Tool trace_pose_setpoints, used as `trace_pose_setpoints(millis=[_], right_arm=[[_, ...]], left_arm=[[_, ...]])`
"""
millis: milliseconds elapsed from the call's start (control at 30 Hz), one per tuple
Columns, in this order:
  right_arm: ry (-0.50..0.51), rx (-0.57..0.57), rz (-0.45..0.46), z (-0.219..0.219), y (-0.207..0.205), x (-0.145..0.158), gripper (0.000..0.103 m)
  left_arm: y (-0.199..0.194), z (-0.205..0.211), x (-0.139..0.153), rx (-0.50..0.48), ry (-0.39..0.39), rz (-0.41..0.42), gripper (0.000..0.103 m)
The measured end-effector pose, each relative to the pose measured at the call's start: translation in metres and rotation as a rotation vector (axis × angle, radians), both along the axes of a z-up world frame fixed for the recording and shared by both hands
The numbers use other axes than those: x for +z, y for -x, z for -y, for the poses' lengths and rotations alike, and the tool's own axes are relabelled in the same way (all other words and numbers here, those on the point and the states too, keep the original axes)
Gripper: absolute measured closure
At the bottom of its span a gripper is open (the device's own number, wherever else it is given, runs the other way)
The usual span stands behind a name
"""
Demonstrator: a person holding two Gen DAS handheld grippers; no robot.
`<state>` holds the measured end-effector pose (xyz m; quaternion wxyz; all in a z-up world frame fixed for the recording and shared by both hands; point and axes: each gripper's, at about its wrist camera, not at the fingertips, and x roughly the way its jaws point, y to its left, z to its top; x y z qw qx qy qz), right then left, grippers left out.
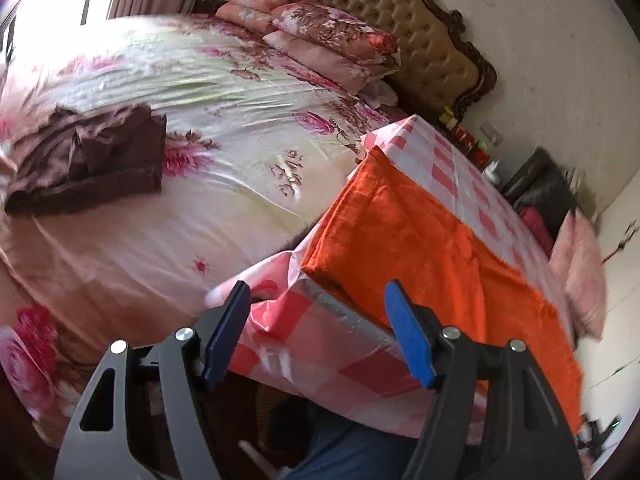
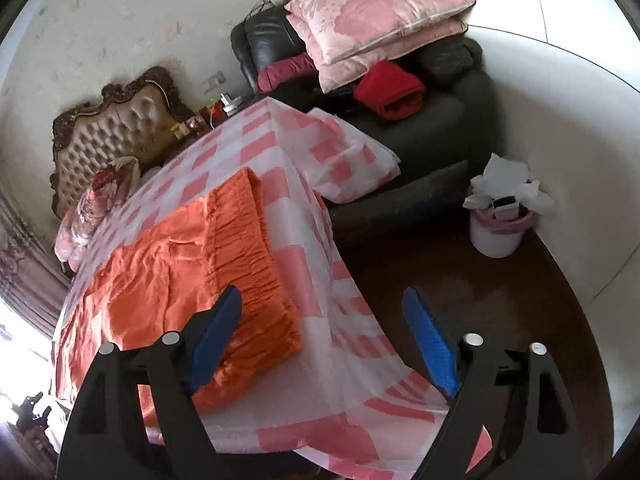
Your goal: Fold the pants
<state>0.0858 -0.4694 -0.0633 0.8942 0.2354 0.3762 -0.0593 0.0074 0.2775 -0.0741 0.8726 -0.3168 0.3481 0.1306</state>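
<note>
Pants of bright orange, shiny fabric (image 2: 168, 280) lie spread flat on a table covered with a pink-and-white checked plastic cloth (image 2: 304, 216), and both tools are above the table's near edge, apart from them. The right gripper (image 2: 332, 340) has its two blue-padded fingers (image 2: 432, 344) wide apart with nothing between them; the left pad is over the gathered waistband end of the pants, the right pad is over the hanging part of the cloth and the dark floor. The left gripper (image 1: 320, 332) also stands wide open and empty, and it is over the corner of the table, where the other end of the orange pants (image 1: 420, 248) reaches the edge, just in front of the pads (image 1: 408, 336).

Beyond the table, in the left view, there is a bed with a pink floral cover (image 1: 160, 200), a crumpled brown garment (image 1: 92, 160) on it, and stacked floral pillows (image 1: 332, 40) before a tufted headboard (image 1: 400, 20). In the right view, a black armchair (image 2: 440, 120) carries pink pillows (image 2: 376, 20) and a red cloth (image 2: 388, 92), and a white bin (image 2: 496, 236) full of paper stands on the floor.
</note>
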Motion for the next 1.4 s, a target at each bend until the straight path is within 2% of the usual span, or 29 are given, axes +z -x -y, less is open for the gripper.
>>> trace_pose_setpoints(millis=[33,67,100,167,200,333,400,467,600,733,800,867,900,1033,1133,1400], right_arm=[[-0.011,0.023,0.010,-0.003,-0.002,0.000,0.052],[-0.016,0.047,0.025,-0.008,-0.002,0.002,0.062],[-0.001,0.073,0.035,-0.014,-0.002,0.004,0.079],[0.133,0.079,0.014,-0.032,-0.003,0.014,0.082],[0.166,0.074,0.006,-0.037,-0.002,0.016,0.085],[0.195,0.035,-0.016,-0.044,0.005,0.020,0.087],[0.217,0.021,-0.018,-0.048,0.006,0.020,0.085],[0.239,0.009,-0.020,-0.051,0.009,0.020,0.078],[0.271,-0.061,-0.037,-0.051,0.015,0.025,0.053],[0.331,-0.121,-0.019,-0.059,0.028,0.040,0.037],[0.379,-0.121,-0.003,-0.070,0.033,0.048,0.033],[0.422,-0.103,0.012,-0.087,0.036,0.055,0.032],[0.438,-0.087,0.020,-0.096,0.037,0.058,0.030],[0.475,0.022,0.048,-0.137,0.034,0.059,0.024],[0.488,0.101,0.040,-0.162,0.027,0.052,0.024],[0.495,0.190,0.015,-0.197,0.019,0.035,0.023]], left_arm=[[0.003,-0.004,-0.001,0.005,0.025,0.009,0.035],[0.005,-0.008,-0.003,0.012,0.045,0.018,0.035],[0.007,-0.013,-0.004,0.020,0.070,0.028,0.035],[0.011,-0.025,-0.010,0.018,0.167,0.065,0.044],[0.011,-0.028,-0.013,0.011,0.203,0.078,0.046],[0.006,-0.031,-0.016,-0.020,0.235,0.108,0.054],[0.003,-0.034,-0.018,-0.032,0.270,0.128,0.054],[-0.001,-0.039,-0.022,-0.042,0.303,0.130,0.054],[-0.007,-0.049,-0.031,-0.064,0.361,0.144,0.054],[-0.013,-0.050,-0.032,-0.099,0.369,0.144,0.059],[-0.014,-0.047,-0.030,-0.108,0.358,0.141,0.061],[-0.015,-0.044,-0.026,-0.109,0.319,0.120,0.071],[-0.014,-0.043,-0.024,-0.107,0.315,0.117,0.072],[-0.011,-0.042,-0.019,-0.128,0.346,0.144,0.073],[-0.011,-0.045,-0.022,-0.098,0.348,0.107,0.073],[-0.015,-0.046,-0.026,-0.101,0.359,0.103,0.072]])
